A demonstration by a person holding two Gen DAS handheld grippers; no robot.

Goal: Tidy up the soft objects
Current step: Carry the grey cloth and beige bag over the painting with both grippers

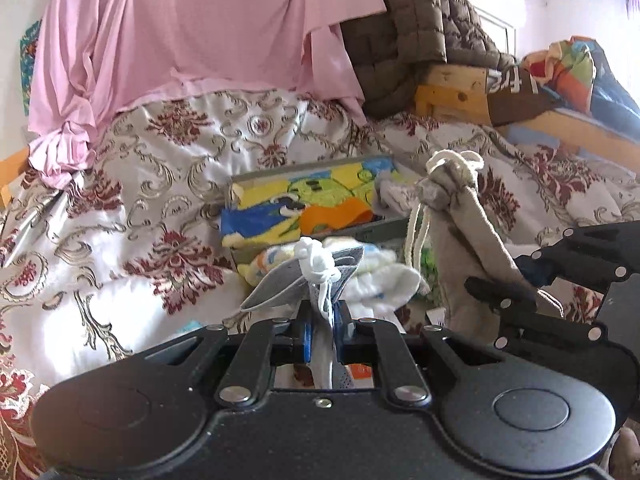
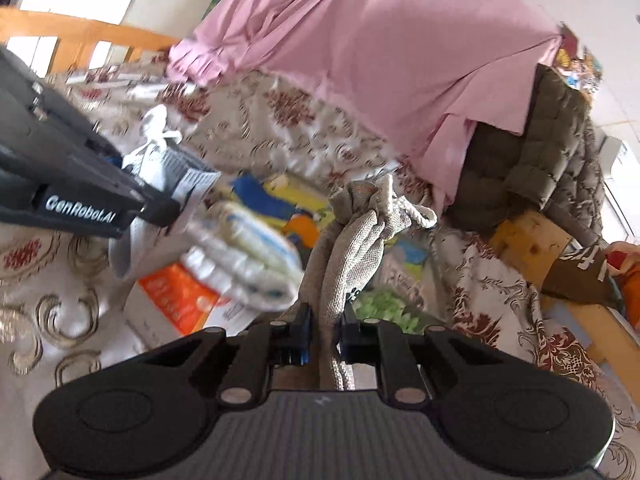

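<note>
My left gripper [image 1: 323,320] is shut on a grey-and-white mesh pouch [image 1: 304,280] whose knotted white cord stands up above the pads. In the right wrist view the same left gripper [image 2: 160,208] comes in from the left with that pouch [image 2: 176,172]. My right gripper [image 2: 326,320] is shut on a beige drawstring bag [image 2: 352,236], which rises upright from the pads with its cord looped at the top. The left wrist view shows this bag [image 1: 460,220] at the right, pinched low down by the right gripper [image 1: 500,300]. Both bags hang over a box of folded cloths.
A grey box [image 1: 384,226] on the floral bedspread [image 1: 160,184] holds a bright cartoon towel [image 1: 304,204] and folded white cloths [image 2: 248,256]. An orange-and-white packet [image 2: 180,300] lies in front. A pink cloth [image 1: 192,32], a brown quilted jacket [image 1: 420,36] and a wooden frame [image 1: 452,92] stand behind.
</note>
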